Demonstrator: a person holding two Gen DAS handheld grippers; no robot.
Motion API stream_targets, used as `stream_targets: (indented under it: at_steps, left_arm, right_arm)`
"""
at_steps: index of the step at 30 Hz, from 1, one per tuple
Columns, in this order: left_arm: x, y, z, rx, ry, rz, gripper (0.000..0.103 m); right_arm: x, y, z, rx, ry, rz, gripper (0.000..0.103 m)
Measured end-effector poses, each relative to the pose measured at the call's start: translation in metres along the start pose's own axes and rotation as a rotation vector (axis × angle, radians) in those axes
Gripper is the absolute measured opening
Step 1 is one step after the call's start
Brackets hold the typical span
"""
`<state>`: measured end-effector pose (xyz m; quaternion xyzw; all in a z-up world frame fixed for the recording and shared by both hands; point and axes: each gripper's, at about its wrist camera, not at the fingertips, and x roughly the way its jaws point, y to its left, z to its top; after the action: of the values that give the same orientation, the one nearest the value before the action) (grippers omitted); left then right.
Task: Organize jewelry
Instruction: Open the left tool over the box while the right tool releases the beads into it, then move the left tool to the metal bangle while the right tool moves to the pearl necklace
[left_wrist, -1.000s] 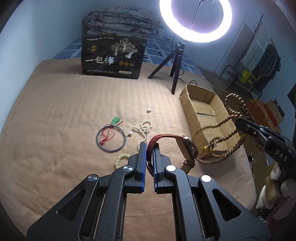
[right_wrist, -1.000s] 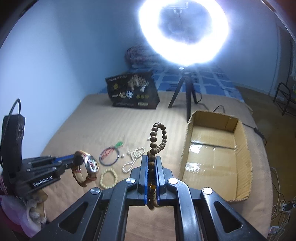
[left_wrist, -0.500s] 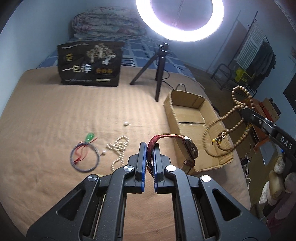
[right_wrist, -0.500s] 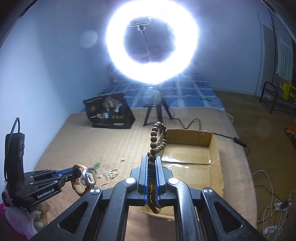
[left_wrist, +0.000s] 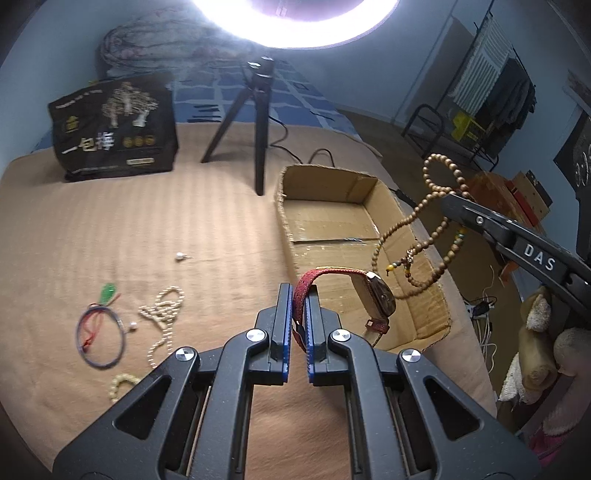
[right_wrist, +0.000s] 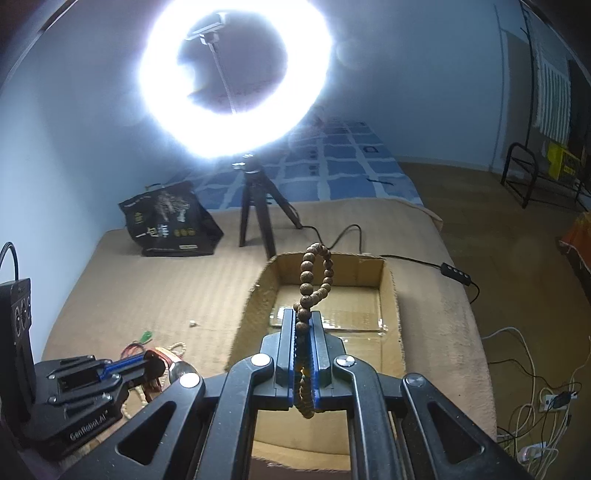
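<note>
Your left claw is clamped on the red strap of the watch, which hangs at the near-left wall of the cardboard box; your right claw, gripping the wooden bead strand, sits nearer, already over the box's open floor, long axis running away from you

- We see a corrugated cardboard box, matt, with glossy tape on its floor
- Wooden bead necklace, dull brown
- Watch: woven red cloth strap, shiny metal case
- Bed cover: ribbed tan cloth
</note>
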<state>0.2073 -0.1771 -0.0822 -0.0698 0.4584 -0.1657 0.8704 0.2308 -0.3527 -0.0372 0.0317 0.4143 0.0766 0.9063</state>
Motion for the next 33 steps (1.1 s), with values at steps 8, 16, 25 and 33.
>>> stream_targets:
  at_steps: [8,16,25,33]
  left_arm:
    - [0.026,-0.021,0.001,0.027,0.033,-0.019,0.004]
    - [0.041,-0.029,-0.001,0.036,0.058,-0.027,0.004]
    - [0.041,-0.032,-0.002,0.047,0.051,-0.017,0.034]
    - [0.031,-0.033,-0.004,0.077,0.025,0.001,0.041]
  right_arm:
    - [0.021,-0.023,-0.004,0.038,0.039,-0.014,0.004]
    - [0.036,-0.036,-0.009,0.059,0.076,-0.016,0.004]
    - [0.037,-0.040,-0.012,0.063,0.085,-0.039,0.037]
    - [0.031,-0.038,-0.011,0.071,0.060,-0.071,0.069]
